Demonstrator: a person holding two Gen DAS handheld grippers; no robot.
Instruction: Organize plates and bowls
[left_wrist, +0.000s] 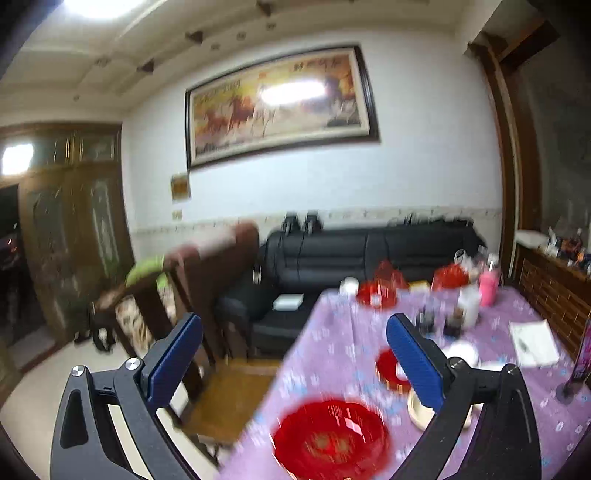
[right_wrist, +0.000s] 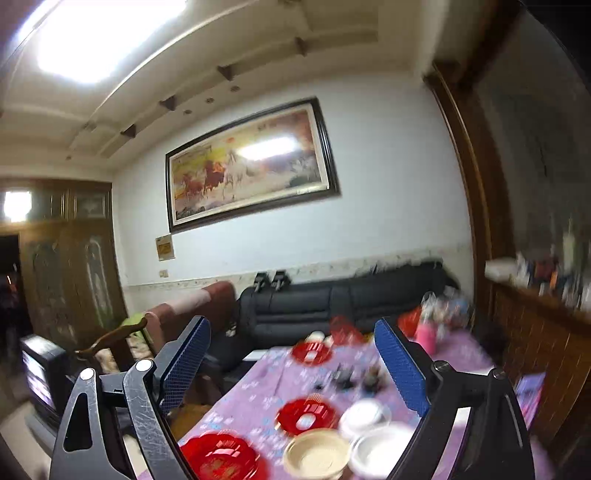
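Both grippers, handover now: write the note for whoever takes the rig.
Left gripper: open, empty, above the table's near left edge.
Right gripper: open, empty, raised over the table.
On the purple tablecloth: big red plate nearest, small red plate behind it, tan bowl and two white bowls to its right, another red plate farther back.
Done: nothing stacked or gripped.
Left: gather plates and bowls.

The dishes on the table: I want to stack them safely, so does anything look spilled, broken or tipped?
Nothing stands out. The red plates, beige bowl and white bowls sit flat and apart on the purple tablecloth; no spill shows, though blur hides fine cracks.
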